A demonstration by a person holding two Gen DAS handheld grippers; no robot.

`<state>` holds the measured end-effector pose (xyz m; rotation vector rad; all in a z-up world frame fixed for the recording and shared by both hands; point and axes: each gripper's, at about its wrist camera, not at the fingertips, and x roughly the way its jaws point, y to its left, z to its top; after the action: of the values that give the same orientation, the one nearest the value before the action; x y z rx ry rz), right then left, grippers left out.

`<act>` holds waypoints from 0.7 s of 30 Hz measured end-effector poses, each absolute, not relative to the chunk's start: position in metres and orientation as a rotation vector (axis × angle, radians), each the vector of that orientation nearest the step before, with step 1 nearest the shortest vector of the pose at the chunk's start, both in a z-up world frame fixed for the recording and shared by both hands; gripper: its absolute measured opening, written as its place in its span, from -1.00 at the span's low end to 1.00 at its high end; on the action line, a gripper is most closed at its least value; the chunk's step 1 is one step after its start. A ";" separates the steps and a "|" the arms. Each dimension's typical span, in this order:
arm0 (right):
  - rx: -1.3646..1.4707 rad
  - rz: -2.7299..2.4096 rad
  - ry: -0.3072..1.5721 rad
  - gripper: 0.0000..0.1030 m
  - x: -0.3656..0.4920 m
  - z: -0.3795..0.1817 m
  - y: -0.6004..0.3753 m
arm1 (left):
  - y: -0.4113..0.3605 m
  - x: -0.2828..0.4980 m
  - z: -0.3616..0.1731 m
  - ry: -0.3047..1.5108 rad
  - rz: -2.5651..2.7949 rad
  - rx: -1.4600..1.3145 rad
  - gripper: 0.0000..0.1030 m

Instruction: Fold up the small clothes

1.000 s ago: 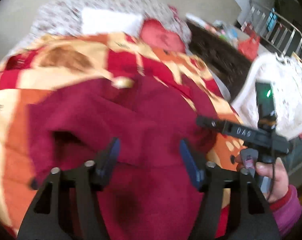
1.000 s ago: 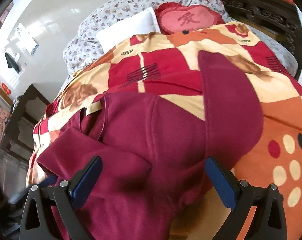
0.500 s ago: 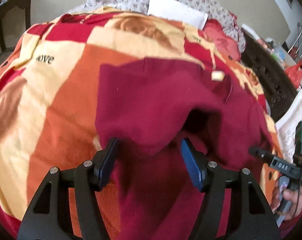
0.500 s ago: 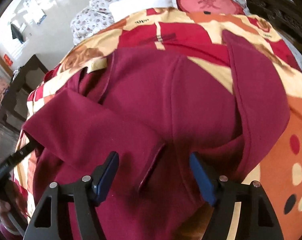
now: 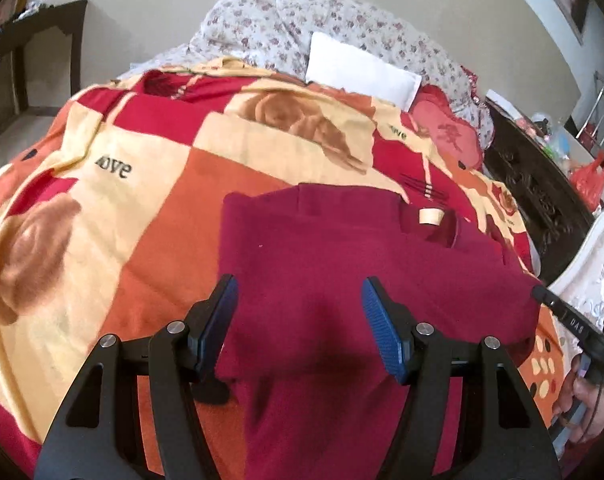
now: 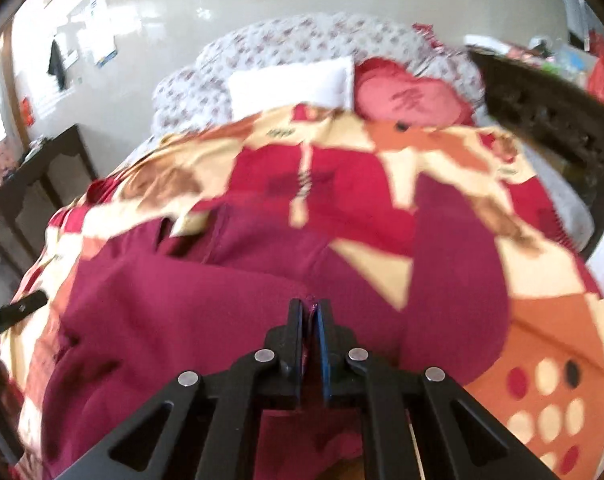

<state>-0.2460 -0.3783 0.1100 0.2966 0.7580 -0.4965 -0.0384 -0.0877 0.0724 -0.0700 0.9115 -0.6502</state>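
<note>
Maroon fleece garment [image 6: 190,304] rumpled, fold pinched by right gripper [image 6: 311,320] fingers

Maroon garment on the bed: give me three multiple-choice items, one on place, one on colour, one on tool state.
1. Where does the maroon garment lie?
A on the patterned blanket
B on the floor
C on the white pillow

2. What colour is the heart cushion?
A blue
B red
C green

3. How is the right tool?
A wide open
B out of view
C shut on the garment

Answers: 1 A, blanket shows all round it; 2 B, red beside the pillow; 3 C, fingers pinch a fold of cloth.
</note>
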 end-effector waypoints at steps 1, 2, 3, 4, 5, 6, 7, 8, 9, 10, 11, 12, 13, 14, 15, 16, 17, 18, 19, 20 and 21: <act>0.303 -0.501 0.763 -0.88 -0.242 0.107 -0.383 | -0.094 -0.037 0.068 0.922 -0.642 -0.053 0.25; 0.317 -0.502 0.784 -0.88 -0.236 0.100 -0.389 | -0.098 -0.036 0.064 0.932 -0.634 -0.036 0.25; 0.340 -0.500 0.806 -0.88 -0.230 0.090 -0.397 | -0.105 -0.035 0.056 0.957 -0.621 -0.006 0.25; 0.355 -0.494 0.823 -0.88 -0.225 0.082 -0.402 | -0.110 -0.035 0.050 0.980 -0.615 0.016 0.25; 0.363 -0.491 0.859 -0.88 -0.223 0.075 -0.407 | -0.115 -0.034 0.042 1.004 -0.610 0.040 0.25; 0.374 -0.492 0.890 -0.88 -0.223 0.073 -0.410 | -0.119 -0.033 0.036 1.018 -0.604 0.058 0.25; 0.398 -0.490 0.900 -0.88 -0.226 0.073 -0.414 | -0.122 -0.034 0.032 1.018 -0.594 0.075 0.25; 0.426 -0.490 0.880 -0.79 -0.233 0.077 -0.416 | -0.122 -0.035 0.031 1.011 -0.592 0.081 0.25; 0.427 -0.515 0.843 -0.68 -0.242 0.086 -0.414 | -0.122 -0.036 0.033 1.004 -0.592 0.084 0.25; 0.407 -0.529 0.828 -0.62 -0.248 0.092 -0.410 | -0.120 -0.037 0.033 1.001 -0.592 0.082 0.25; 0.393 -0.526 0.821 -0.56 -0.251 0.095 -0.406 | -0.120 -0.037 0.033 1.001 -0.592 0.077 0.25; 0.382 -0.497 0.812 -0.56 -0.253 0.099 -0.398 | -0.119 -0.036 0.033 1.002 -0.591 0.070 0.25; 0.384 -0.471 0.815 -0.56 -0.252 0.098 -0.394 | -0.119 -0.034 0.031 1.006 -0.586 0.066 0.25; 0.392 -0.434 0.828 -0.56 -0.249 0.096 -0.391 | -0.118 -0.034 0.030 1.008 -0.582 0.066 0.25; 0.408 -0.396 0.846 -0.56 -0.243 0.089 -0.389 | -0.118 -0.032 0.027 1.009 -0.574 0.065 0.25; 0.414 -0.375 0.862 -0.56 -0.237 0.083 -0.386 | -0.117 -0.032 0.026 1.008 -0.570 0.063 0.25; 0.410 -0.369 0.876 -0.56 -0.231 0.076 -0.383 | -0.116 -0.032 0.025 1.002 -0.567 0.058 0.25; 0.393 -0.373 0.894 -0.56 -0.223 0.066 -0.381 | -0.116 -0.032 0.024 0.995 -0.566 0.054 0.25; 0.387 -0.378 0.903 -0.56 -0.218 0.060 -0.381 | -0.115 -0.032 0.023 0.988 -0.565 0.055 0.25; 0.383 -0.390 0.911 -0.56 -0.212 0.052 -0.383 | -0.115 -0.032 0.022 0.984 -0.563 0.059 0.25; 0.377 -0.394 0.898 -0.56 -0.210 0.050 -0.385 | -0.116 -0.032 0.021 0.981 -0.561 0.067 0.25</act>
<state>-0.2105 -0.3850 0.0497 0.3774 0.8984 -0.3945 -0.0318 -0.1159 0.0210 0.0675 0.9810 -0.5607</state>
